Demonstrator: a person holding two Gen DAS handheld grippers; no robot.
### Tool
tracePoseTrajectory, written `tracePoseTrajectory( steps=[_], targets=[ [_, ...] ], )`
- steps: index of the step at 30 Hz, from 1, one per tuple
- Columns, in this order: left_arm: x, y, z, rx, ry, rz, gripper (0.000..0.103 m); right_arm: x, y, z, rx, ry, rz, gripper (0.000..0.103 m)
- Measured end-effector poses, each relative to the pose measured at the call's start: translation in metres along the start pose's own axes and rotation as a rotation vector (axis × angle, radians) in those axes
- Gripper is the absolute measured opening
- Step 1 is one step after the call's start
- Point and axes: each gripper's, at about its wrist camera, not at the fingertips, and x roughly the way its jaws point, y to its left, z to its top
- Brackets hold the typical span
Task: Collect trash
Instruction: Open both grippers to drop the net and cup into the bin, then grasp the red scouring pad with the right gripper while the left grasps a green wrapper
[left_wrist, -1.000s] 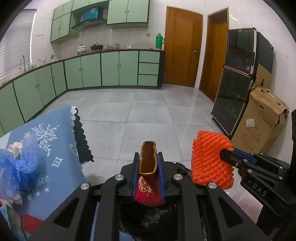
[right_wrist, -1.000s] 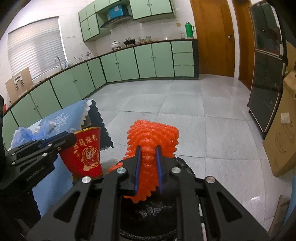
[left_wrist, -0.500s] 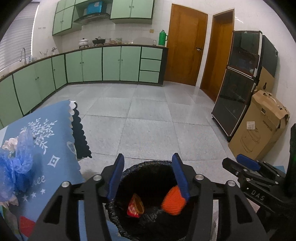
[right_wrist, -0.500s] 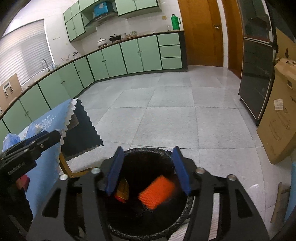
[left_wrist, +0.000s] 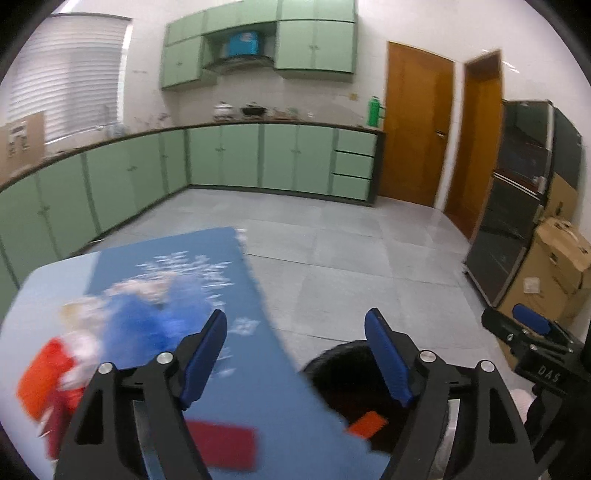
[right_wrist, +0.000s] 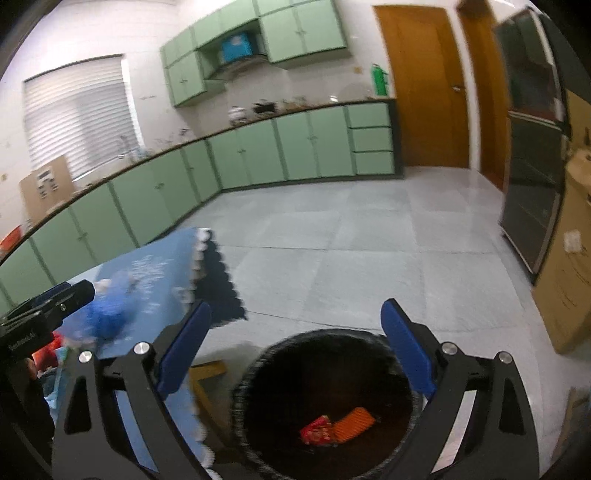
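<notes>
right wrist view looked down past the right gripper (right_wrist: 295, 354), whose blue-padded jaws stood wide apart with nothing between them, above a round bin lined with a black plastic bag (right_wrist: 251, 391). at the bottom of that bin lay a crumpled red paper cup with gold print (right_wrist: 317, 432), and touching it on its right was an orange ribbed foam sleeve (right_wrist: 354, 422). just left of the bin stood a table covered with a blue cloth printed with white snowflakes (right_wrist: 155, 277), its scalloped edge hanging down toward the grey tiled floor (right_wrist: 351, 258). on the cloth sat a crumpled blue plastic bag (right_wrist: 107, 314), blurred, and the black left gripper reached in over it from the left edge. in the left wrist view the left gripper (left_wrist: 295, 358) hovered over the near edge of the same cloth (left_wrist: 258, 369), its blue pads also spread wide and empty; the bin's black rim (left_wrist: 332, 354) showed under its right finger with a sliver of the orange sleeve (left_wrist: 367, 424) inside. further left on the cloth the blue bag (left_wrist: 147, 321) lay beside some whitish scraps (left_wrist: 83, 343) and a red-orange piece (left_wrist: 40, 380), all too smeared by motion to tell apart clearly. the right gripper (left_wrist: 532, 328) showed at the right edge, seen side on.
</notes>
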Motion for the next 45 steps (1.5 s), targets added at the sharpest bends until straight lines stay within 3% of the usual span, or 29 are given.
tracePoseTrajectory(
  steps=[6, 13, 17, 26, 35, 41, 44, 45],
  targets=[
    [-0.046, 0.051, -0.021, -0.038, -0.040, 0.145, 0.076, -0.002, 0.058, -0.006, -0.069, -0.016, 0.145, 0.091],
    [-0.079, 0.102, -0.055, -0.105, -0.032, 0.282, 0.076, -0.001, 0.128, -0.026, -0.166, -0.003, 0.301, 0.090],
    [-0.087, 0.124, -0.076, -0.129, -0.015, 0.329, 0.076, 0.003, 0.158, -0.039, -0.241, 0.023, 0.356, 0.082],
    [-0.086, 0.140, -0.111, -0.176, 0.038, 0.341, 0.076, 0.024, 0.181, -0.072, -0.307, 0.121, 0.365, 0.082],
    [-0.082, 0.139, -0.116, -0.173, 0.052, 0.335, 0.076, 0.045, 0.188, -0.087, -0.353, 0.225, 0.383, 0.080],
    [-0.076, 0.139, -0.119, -0.175, 0.073, 0.335, 0.076, 0.055, 0.193, -0.088, -0.376, 0.283, 0.384, 0.071],
    [-0.075, 0.140, -0.120, -0.177, 0.080, 0.338, 0.076, 0.057, 0.193, -0.088, -0.380, 0.298, 0.403, 0.056],
    [-0.074, 0.140, -0.121, -0.177, 0.081, 0.339, 0.076, 0.056, 0.194, -0.088, -0.388, 0.296, 0.412, 0.055]
  ],
)
